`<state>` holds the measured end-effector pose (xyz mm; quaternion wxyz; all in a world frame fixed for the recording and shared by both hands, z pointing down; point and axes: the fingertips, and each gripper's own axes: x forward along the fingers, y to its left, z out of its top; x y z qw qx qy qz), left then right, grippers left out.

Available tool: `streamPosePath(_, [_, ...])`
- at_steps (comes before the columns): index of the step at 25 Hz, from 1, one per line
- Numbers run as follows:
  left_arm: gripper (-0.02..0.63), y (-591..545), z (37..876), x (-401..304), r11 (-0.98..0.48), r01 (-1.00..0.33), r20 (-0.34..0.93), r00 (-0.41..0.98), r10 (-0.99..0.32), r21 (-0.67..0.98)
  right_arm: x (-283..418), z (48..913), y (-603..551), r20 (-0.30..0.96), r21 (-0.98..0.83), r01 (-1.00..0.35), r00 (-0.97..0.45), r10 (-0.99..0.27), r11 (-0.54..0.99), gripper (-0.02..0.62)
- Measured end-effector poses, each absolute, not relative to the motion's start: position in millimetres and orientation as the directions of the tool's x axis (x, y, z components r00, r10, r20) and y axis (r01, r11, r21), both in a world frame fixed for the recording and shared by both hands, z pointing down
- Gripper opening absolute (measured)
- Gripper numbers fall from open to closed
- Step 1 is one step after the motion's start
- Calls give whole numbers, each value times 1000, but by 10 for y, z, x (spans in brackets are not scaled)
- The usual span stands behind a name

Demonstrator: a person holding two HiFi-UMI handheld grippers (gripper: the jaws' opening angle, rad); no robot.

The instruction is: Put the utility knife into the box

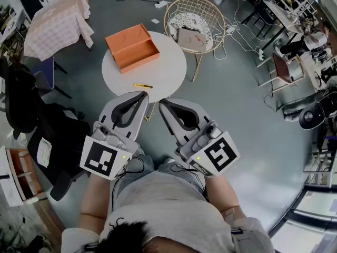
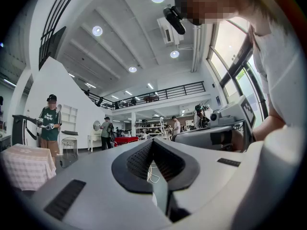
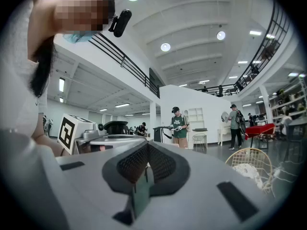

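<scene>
Grey floor runs all round the round white worktop (image 1: 167,67), with loose cables trailing off its far right side; a gold wire chair (image 1: 196,21) stands just beside the worktop's far right edge, and a table under a pink checked cloth (image 1: 57,19) sits well apart on the left; the worktop's near edge faces you with open floor between.

An orange box (image 1: 132,47) lies open at the far left edge of the worktop; the yellow utility knife (image 1: 142,85) lies flat close to the near edge, apart from the box; the right half of the worktop is bare.

You hold both grippers low before your body, short of the near edge; your left gripper (image 1: 143,95) has its fingers (image 2: 139,159) closed tip to tip on nothing; your right gripper (image 1: 163,103) is the same, fingers (image 3: 160,164) pressed together and empty.

Each gripper's cube shows a black-and-white square marker; a paper label (image 1: 43,152) on dark gear at your left is too small to read.
</scene>
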<state>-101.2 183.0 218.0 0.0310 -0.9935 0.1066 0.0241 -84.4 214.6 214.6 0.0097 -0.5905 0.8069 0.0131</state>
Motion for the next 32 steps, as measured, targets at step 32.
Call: streamPosePath(32, [11,1014,3189,-1061,-978,-30,167,984,-65,-207,-862,2191,1618,-47,-73,-979,-186,-981,189,8])
